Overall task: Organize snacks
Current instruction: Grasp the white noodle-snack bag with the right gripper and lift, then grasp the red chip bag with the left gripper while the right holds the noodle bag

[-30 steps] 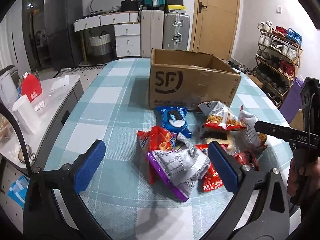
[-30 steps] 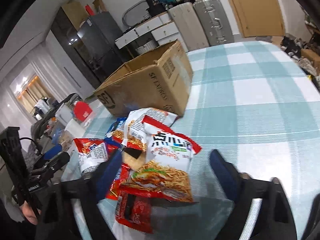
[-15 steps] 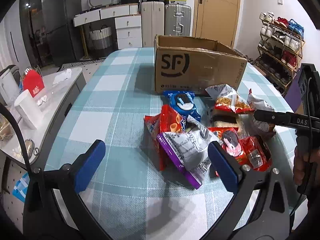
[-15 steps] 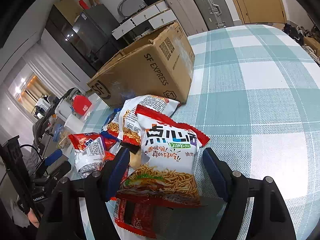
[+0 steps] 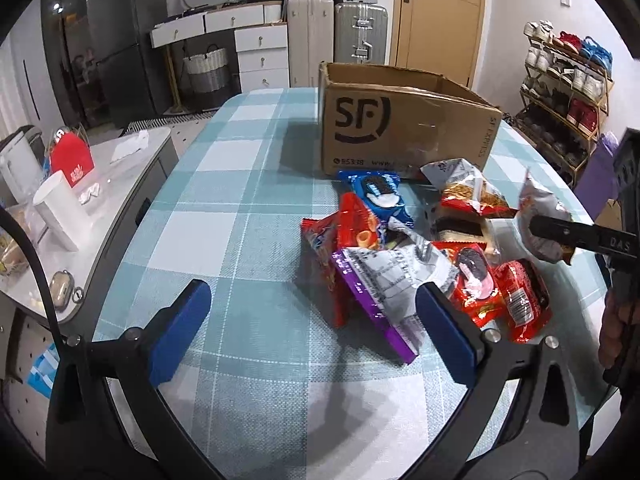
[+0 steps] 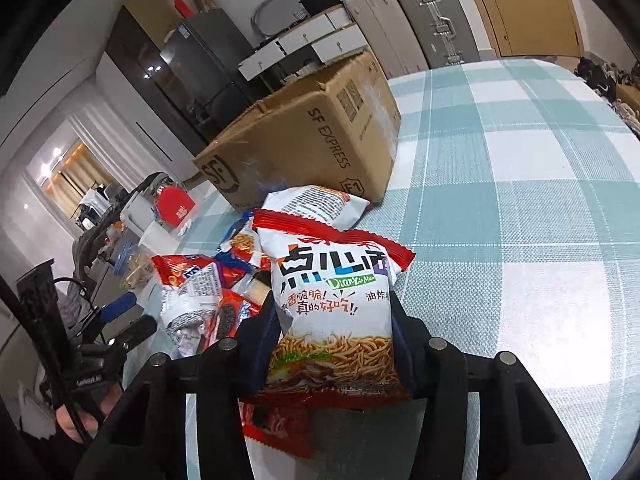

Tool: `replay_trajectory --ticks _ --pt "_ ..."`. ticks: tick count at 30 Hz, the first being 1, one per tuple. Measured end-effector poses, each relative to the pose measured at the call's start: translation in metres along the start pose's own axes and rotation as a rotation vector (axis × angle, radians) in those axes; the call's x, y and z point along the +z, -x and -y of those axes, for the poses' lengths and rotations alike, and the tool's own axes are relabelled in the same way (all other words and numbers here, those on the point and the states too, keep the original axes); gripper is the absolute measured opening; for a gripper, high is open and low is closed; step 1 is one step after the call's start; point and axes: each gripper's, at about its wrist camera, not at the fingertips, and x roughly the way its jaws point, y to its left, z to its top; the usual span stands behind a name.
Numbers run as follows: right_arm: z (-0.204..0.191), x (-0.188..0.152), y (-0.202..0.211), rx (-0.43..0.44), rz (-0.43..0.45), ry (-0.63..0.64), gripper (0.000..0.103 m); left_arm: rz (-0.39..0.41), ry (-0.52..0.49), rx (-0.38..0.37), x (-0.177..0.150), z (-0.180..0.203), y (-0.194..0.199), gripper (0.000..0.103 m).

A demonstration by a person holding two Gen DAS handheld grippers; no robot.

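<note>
Two grippers, one pile of snacks on a checked table [image 5: 248, 200]. Going L to R in the left wrist view: at far left we see a side counter [image 5: 120, 168] w/ a red box [image 5: 71, 162] and a white cup [image 5: 60, 216]. Lower left to lower centre, our left gripper [image 5: 308, 330] hangs over the cloth w/ its blue pads [image 5: 180, 334] spread wide, nothing between them. Upper centre sits the cardboard box [image 5: 404, 136], top open, "SF" face toward us. Just below it, the pile: a blue cookie pack [image 5: 380, 196] w/ long axis running up-left to down-right, a purple-edged silver bag [image 5: 392, 284] back side up, red cookie packs [image 5: 500, 292] at its R. At far R, our right gripper [image 5: 560, 236] comes in from the frame edge, one black finger crossing a silver-backed bag; grip not clear from here.

Right wrist view, L to R: red and silver packs at centre left, then the noodle snack bag [image 6: 334, 316] in the centre, pinched between the right gripper [image 6: 334, 340] fingers, which press both side edges of its lower half. Bag's long axis runs bottom-to-top of the frame, red top seal pointing away from us toward the cardboard box [image 6: 312, 148], printed front facing the cam. Whether it's lifted off the pile we can't tell. R of it, bare checked cloth.
</note>
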Motion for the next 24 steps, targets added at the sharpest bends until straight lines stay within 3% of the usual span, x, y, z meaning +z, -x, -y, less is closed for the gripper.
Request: replay_trajectory --ticks 8,24 --pt "0.007 -0.008 0.01 0.027 0.012 -0.034 0.05 -0.045 0.066 -0.017 0.002 -0.016 -0.007 0.102" --pt "0.003 -0.014 0.018 0.035 0.035 -0.022 0.05 -0.021 0.075 -0.048 0.024 -0.006 -0.008 0.102"
